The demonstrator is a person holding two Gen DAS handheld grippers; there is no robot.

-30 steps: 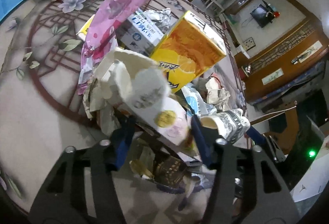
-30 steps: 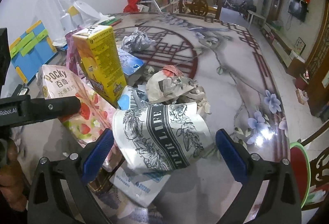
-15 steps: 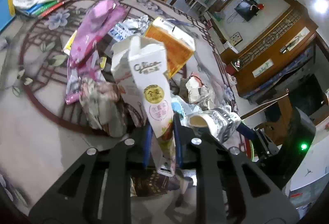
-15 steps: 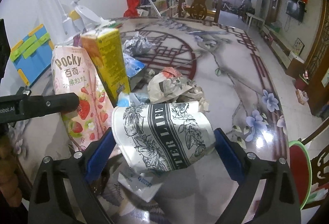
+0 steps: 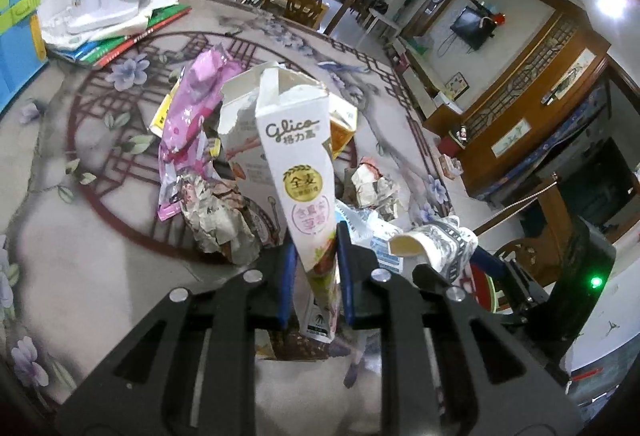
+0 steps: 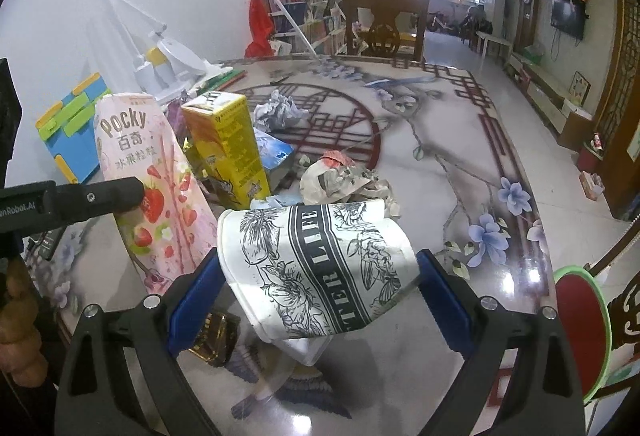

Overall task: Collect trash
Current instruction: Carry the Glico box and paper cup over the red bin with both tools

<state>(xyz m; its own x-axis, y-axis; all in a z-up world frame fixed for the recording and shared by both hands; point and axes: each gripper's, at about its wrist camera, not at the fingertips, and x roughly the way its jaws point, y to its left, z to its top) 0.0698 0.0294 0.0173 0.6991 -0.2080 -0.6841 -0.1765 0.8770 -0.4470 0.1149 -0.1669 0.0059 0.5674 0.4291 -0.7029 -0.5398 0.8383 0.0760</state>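
Trash is split: Pocky box (image 5: 298, 171) pinched at its lower end in the left hand-held gripper (image 5: 316, 276), paper cup (image 6: 320, 268) squeezed sideways between the pads of the right hand-held gripper (image 6: 316, 300), jaws wide around it. Both look clear of the table (image 6: 460, 163). Rest of the pile sits there: yellow carton (image 6: 228, 147), pink wrapper (image 5: 192, 115), crumpled paper (image 6: 344, 183).

Risks, my read:
- Box is tall, torn open on top and held low, so it could pivot or slip out on a fast swing.
- Cup is already dented; more squeeze collapses it, less and it drops.
- The two loads are close together; they could knock on the way out.
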